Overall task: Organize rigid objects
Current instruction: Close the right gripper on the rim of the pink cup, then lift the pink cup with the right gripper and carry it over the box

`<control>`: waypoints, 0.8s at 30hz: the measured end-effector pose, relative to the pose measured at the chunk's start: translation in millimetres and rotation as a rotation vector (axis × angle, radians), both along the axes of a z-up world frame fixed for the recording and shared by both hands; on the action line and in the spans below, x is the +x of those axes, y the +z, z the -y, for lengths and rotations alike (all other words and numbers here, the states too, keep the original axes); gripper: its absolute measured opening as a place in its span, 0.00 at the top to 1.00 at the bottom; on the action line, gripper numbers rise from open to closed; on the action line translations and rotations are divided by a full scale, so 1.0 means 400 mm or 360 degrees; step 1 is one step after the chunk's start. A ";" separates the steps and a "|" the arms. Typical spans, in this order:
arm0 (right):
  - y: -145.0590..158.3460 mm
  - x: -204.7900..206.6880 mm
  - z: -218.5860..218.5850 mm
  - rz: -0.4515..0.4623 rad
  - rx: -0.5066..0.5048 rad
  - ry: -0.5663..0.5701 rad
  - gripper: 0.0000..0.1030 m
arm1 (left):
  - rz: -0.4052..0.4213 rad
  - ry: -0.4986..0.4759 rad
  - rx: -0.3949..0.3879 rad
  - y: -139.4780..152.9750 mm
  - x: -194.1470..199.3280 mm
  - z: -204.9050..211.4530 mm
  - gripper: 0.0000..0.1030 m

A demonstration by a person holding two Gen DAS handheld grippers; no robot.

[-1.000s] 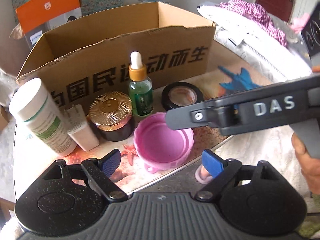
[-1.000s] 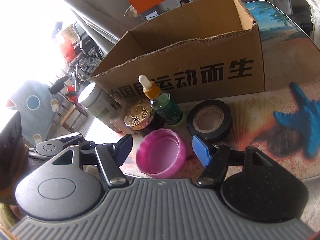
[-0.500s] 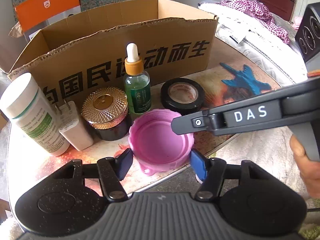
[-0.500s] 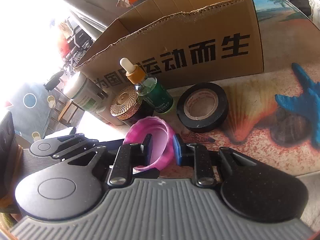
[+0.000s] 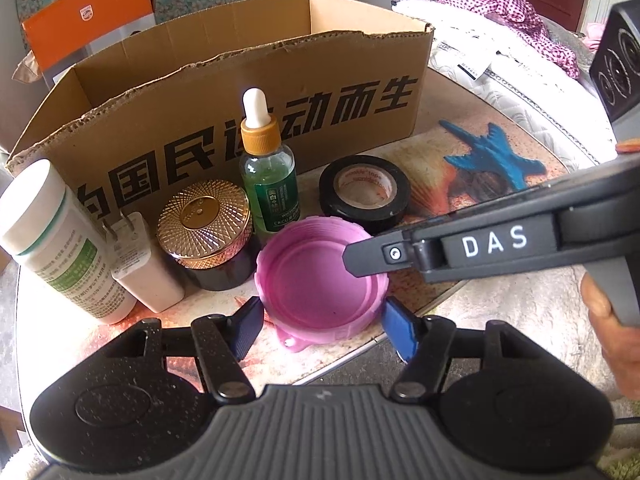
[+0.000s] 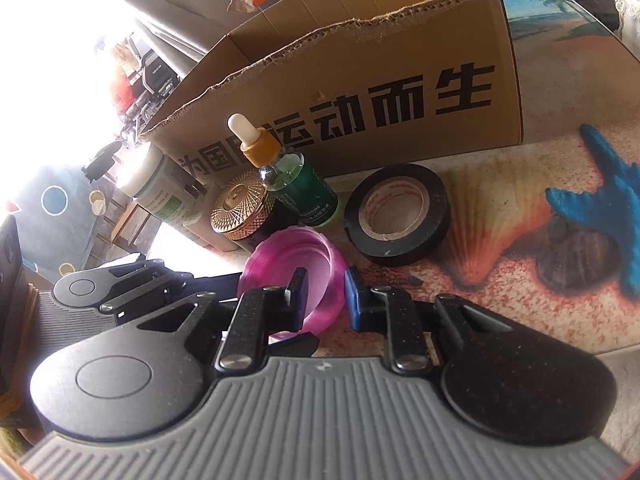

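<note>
A pink lid [image 5: 320, 280] lies open side up near the table's front edge. My right gripper [image 6: 325, 300] is shut on its right rim, one finger inside, one outside; it shows from the side in the left wrist view [image 5: 360, 254]. The pink lid [image 6: 296, 268] looks slightly tilted. My left gripper [image 5: 322, 326] is open, its blue pads on either side of the lid, not touching. Behind stand a green dropper bottle [image 5: 269, 184], a gold-lidded jar [image 5: 205, 236], a black tape roll [image 5: 365, 192], a white charger [image 5: 142, 268] and a white pill bottle [image 5: 56, 240].
An open cardboard box [image 5: 248, 92] with black Chinese print stands behind the row of objects. The table mat shows a blue starfish [image 5: 492, 154]. A black speaker [image 5: 618, 68] and bedding [image 5: 500, 32] lie at the right. An orange Philips box [image 5: 84, 28] stands behind the cardboard box.
My right gripper closed from wide open onto the pink lid's rim and tipped it slightly. My left gripper narrowed and came in around the lid.
</note>
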State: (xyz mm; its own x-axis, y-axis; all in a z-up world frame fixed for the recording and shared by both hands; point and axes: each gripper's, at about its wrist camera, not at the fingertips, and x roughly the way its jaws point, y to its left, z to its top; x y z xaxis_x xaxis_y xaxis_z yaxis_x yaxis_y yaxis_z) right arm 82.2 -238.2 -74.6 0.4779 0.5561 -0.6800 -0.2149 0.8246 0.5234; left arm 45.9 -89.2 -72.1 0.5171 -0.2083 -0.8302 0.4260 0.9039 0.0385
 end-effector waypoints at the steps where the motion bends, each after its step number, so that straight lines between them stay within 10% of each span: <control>1: -0.003 0.000 0.000 -0.0005 0.0001 -0.0001 0.81 | 0.0001 0.0001 0.0003 -0.001 0.001 0.000 0.35; 24: 0.105 -0.048 0.018 0.0200 0.0013 -0.0010 0.80 | 0.0207 -0.0015 0.0010 0.125 -0.041 0.005 0.35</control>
State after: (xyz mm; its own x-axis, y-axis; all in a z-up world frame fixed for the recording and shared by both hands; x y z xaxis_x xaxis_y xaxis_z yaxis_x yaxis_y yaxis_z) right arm 62.9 -245.2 -32.5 0.5626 0.5581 -0.6099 -0.2738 0.8219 0.4995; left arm 29.7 -91.2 -22.1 0.6186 -0.2089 -0.7574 0.4256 0.8994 0.0995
